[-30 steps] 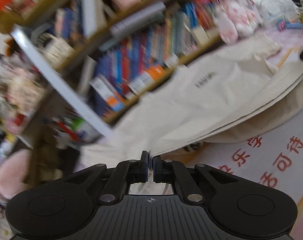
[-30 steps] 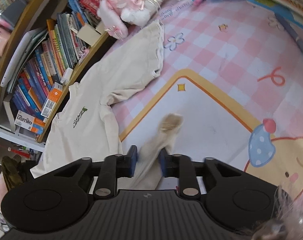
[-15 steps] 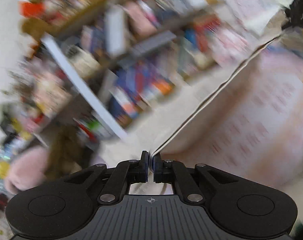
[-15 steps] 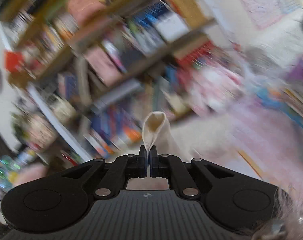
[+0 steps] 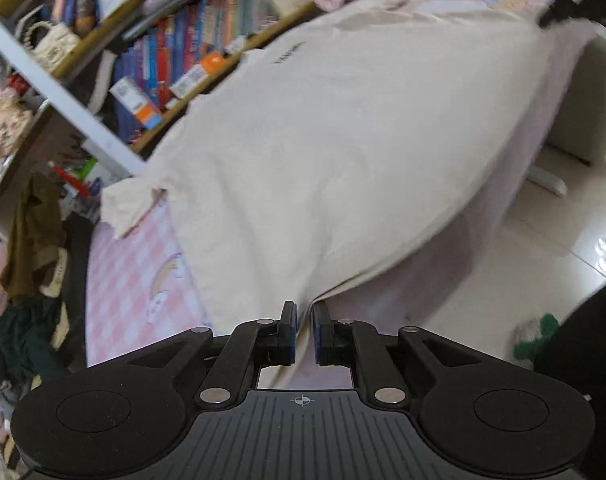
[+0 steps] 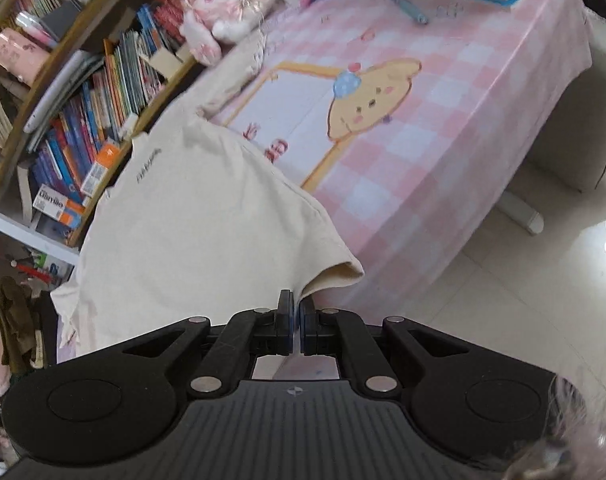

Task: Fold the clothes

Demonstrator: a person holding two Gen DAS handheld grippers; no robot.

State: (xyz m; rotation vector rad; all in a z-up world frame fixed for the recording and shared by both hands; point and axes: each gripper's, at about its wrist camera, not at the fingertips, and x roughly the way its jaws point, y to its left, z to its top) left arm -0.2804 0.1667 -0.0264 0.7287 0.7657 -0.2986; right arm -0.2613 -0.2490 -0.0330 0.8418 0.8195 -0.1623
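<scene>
Both grippers, left (image 5: 303,330) & right (image 6: 296,326), were clamped on the cream T-shirt's (image 5: 323,140) hem; shirt lay spread over the pink checked tablecloth (image 6: 443,128), beside the bookshelf (image 6: 103,92).

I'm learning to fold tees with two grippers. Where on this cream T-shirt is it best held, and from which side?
Probably as shown: at the hem corners, from the table's front edge. The left gripper and right gripper each pinch the cream T-shirt there. The hem is a thin, free edge hanging toward the person, while the collar end lies spread on the pink tablecloth by the bookshelf.
</scene>
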